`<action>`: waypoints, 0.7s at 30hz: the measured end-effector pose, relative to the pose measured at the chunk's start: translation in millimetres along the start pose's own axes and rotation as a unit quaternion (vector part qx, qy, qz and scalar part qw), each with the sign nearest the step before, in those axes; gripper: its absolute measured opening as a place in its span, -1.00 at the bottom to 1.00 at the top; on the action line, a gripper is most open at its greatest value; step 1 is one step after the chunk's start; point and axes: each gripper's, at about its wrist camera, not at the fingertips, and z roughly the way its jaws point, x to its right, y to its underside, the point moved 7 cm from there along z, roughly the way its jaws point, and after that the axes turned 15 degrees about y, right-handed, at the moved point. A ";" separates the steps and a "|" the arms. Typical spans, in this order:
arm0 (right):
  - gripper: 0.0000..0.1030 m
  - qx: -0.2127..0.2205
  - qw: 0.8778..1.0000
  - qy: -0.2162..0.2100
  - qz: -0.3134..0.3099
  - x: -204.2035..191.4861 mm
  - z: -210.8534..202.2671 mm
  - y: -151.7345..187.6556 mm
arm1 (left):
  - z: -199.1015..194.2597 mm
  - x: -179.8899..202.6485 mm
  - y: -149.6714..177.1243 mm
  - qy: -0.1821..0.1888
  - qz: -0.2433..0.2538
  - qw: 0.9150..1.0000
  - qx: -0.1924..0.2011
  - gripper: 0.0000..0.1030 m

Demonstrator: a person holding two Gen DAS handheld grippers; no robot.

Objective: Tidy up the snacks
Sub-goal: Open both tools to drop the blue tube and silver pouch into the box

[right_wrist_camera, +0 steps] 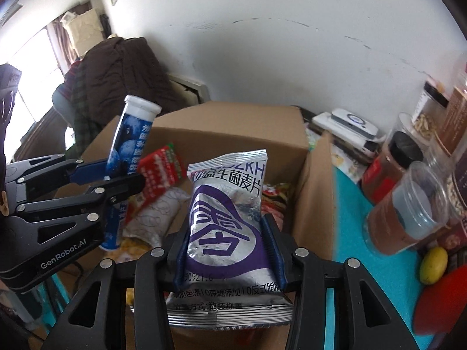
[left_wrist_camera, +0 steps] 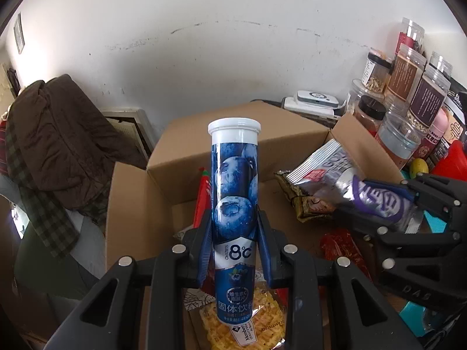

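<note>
My left gripper [left_wrist_camera: 235,233] is shut on a blue blueberry drink tube [left_wrist_camera: 235,204] with a white cap, held upright above an open cardboard box [left_wrist_camera: 131,204]. In the right wrist view the same tube [right_wrist_camera: 130,143] leans beside the left gripper [right_wrist_camera: 122,175]. A silver and purple cereal packet [right_wrist_camera: 226,224] is clamped between the blue pads of my right gripper [right_wrist_camera: 227,233], also over the box [right_wrist_camera: 315,192]. The left wrist view shows that packet [left_wrist_camera: 344,186] held by the right gripper [left_wrist_camera: 408,204]. Inside the box lie a red strawberry pack [right_wrist_camera: 162,172], a white patterned pack [right_wrist_camera: 159,213] and a yellow waffle pack [left_wrist_camera: 262,323].
Several clear jars [left_wrist_camera: 408,93] with dark labels stand at the right on a teal mat [right_wrist_camera: 350,221]. A yellow egg-shaped thing [right_wrist_camera: 433,264] and a red object [right_wrist_camera: 443,300] lie near them. A white device [right_wrist_camera: 350,122] sits behind the box. A brown coat [left_wrist_camera: 58,134] hangs at the left.
</note>
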 end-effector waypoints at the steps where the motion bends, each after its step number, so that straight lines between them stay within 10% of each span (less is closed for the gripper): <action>1: -0.12 -0.001 1.000 0.000 0.002 2.1 -0.1 1.0 | 1.1 -0.4 0.5 0.002 -0.002 1.000 -0.001 -0.45; 21: 0.14 0.019 0.999 0.044 0.000 16.4 -33.9 -0.4 | -36.7 5.4 -8.3 -0.058 -0.010 0.998 0.024 -0.08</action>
